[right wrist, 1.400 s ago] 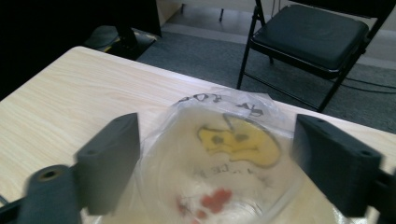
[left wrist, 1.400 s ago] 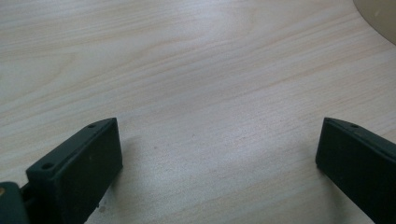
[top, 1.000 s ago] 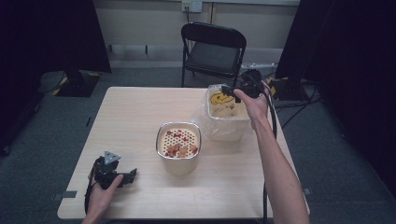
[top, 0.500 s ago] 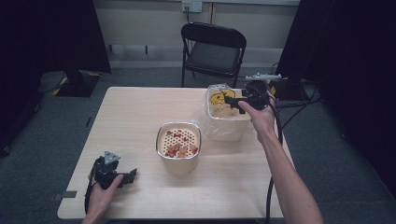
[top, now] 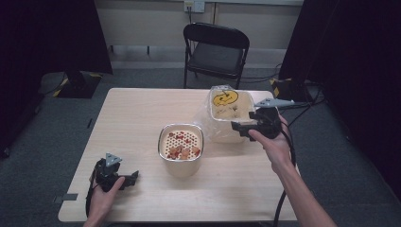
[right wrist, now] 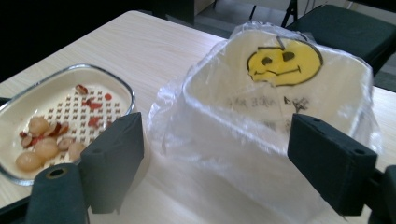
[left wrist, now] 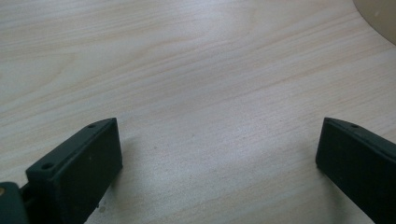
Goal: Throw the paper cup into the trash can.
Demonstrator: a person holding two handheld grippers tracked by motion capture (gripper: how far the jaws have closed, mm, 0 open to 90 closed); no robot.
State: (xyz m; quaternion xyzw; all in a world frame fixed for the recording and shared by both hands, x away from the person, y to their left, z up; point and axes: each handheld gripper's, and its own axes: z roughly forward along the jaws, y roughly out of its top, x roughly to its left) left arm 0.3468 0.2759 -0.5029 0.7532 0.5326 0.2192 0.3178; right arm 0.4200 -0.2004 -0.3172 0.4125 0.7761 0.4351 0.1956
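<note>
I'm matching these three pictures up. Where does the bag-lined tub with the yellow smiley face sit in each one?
High view: smiley tub, right of centre, beside the right tool.
Right gripper view: upper right, ahead of the open jaws.
Left gripper view: not in it.
Shared landmark: strainer bowl.

Print under the smiley on the plastic bag point(right wrist: 280, 88) too blurred to read. Strainer bowl point(right wrist: 70, 100) cut off at left edge in right gripper view. Folding chair point(top: 215, 52) legs partly hidden behind table point(top: 137, 118) far edge.
</note>
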